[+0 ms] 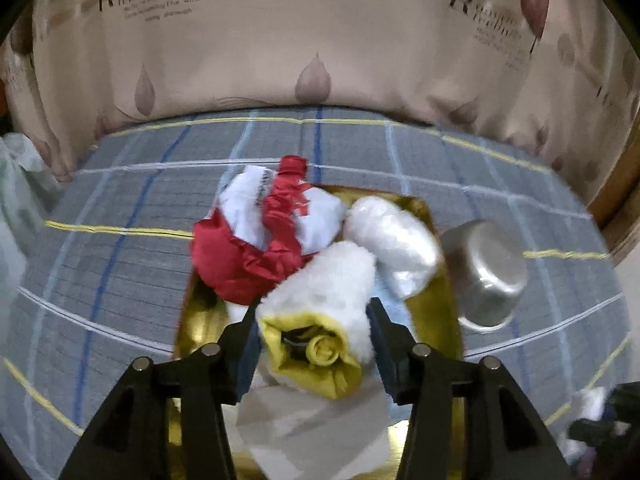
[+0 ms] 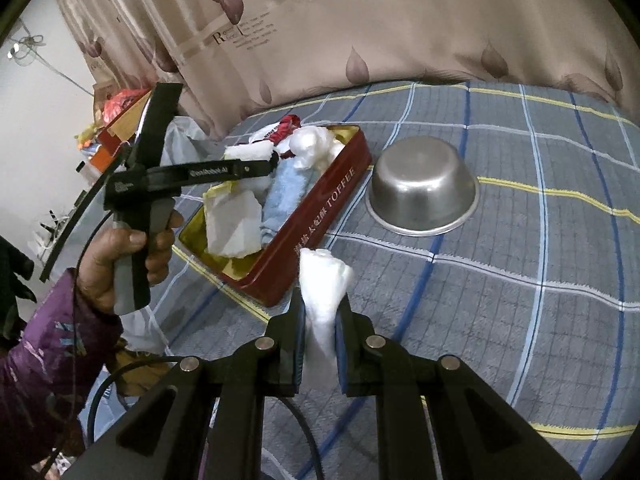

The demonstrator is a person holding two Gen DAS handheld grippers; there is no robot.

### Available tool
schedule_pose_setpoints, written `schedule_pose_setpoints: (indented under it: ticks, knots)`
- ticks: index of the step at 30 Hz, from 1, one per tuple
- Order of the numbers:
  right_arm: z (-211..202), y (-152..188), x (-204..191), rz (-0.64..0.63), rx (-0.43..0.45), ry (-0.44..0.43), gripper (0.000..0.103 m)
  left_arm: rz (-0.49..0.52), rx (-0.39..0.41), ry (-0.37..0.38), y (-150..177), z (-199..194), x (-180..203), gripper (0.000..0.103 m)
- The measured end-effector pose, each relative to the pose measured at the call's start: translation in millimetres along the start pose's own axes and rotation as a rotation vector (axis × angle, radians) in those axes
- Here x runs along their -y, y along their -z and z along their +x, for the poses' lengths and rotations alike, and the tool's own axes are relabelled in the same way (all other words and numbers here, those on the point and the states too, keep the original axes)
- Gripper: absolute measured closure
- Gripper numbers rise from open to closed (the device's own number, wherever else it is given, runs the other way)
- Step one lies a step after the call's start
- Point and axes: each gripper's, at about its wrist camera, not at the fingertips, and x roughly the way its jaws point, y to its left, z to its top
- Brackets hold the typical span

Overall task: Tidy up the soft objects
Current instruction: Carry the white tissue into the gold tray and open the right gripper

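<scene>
White fleece rolled around a yellow lining, this rolled towel (image 1: 316,312) sits square between the fingers of the left gripper (image 1: 314,344) in the left wrist view; long axis running straight away from the camera, along the fingers, yellow end nearest; jaws standing wide, a sliver of gap visible on each side, so apparently not pinched, though contact on the left pad cannot be ruled out; roll lying over the near half of the gold-lined tin (image 1: 436,308), on top of a folded white cloth (image 1: 312,428); beyond it a red and white bundle (image 1: 264,240) and a shiny white roll (image 1: 390,240), both inside the tin; overturned steel bowl (image 1: 486,272) just outside the tin's right wall, on the grey plaid bedcover (image 1: 120,240)

Seen from the right wrist: right gripper (image 2: 320,320) clamped nearly shut on a white fluffy wad (image 2: 322,288), squeezed thin between the pads and sticking up and forward past the tips; wad hanging over the bedcover, just short of the tin's red side wall (image 2: 320,204) lettered TOFFEE; tin lying ahead and to the left of the fingers, its long axis slanting away to the upper right; a light blue towel (image 2: 286,192) inside it; likely next call: carry the wad forward-left over that wall; left gripper, held by a hand (image 2: 124,252), already over the tin, so the nearer of the two, and a possible obstacle
</scene>
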Motion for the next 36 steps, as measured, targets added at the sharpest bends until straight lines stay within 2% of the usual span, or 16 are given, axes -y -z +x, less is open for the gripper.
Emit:
schedule_pose_setpoints:
  ticks: [6,14,21,25,28,36]
  knots:
    - [-4.4,-0.4,-3.0,-0.008,0.011,0.001,0.09,0.025,0.098,-0.109,6.8,-25.4,3.3,0.052]
    - [-8.1,-0.5,-10.5,-0.014,0.013,-0.013,0.089,-0.106,0.11,-0.081,27.4,-63.3,-15.9,0.052]
    - [-1.6,-13.3,-25.8,-0.032,0.006,-0.049,0.089,-0.244,0.11,-0.028,89.7,-108.9,-12.5,0.052]
    - [11.8,-27.3,-32.3,-0.021,-0.003,-0.074,0.088,-0.271,0.104,-0.052,122.1,-117.1,-6.7,0.052]
    - [25.4,-42.4,-38.6,-0.011,-0.004,-0.096,0.087,-0.246,0.117,-0.085,135.8,-116.3,-2.7,0.052]
    - [77.4,-76.7,-54.7,-0.049,-0.012,-0.017,0.087,-0.175,0.111,-0.16,137.7,-109.0,-3.3,0.052]
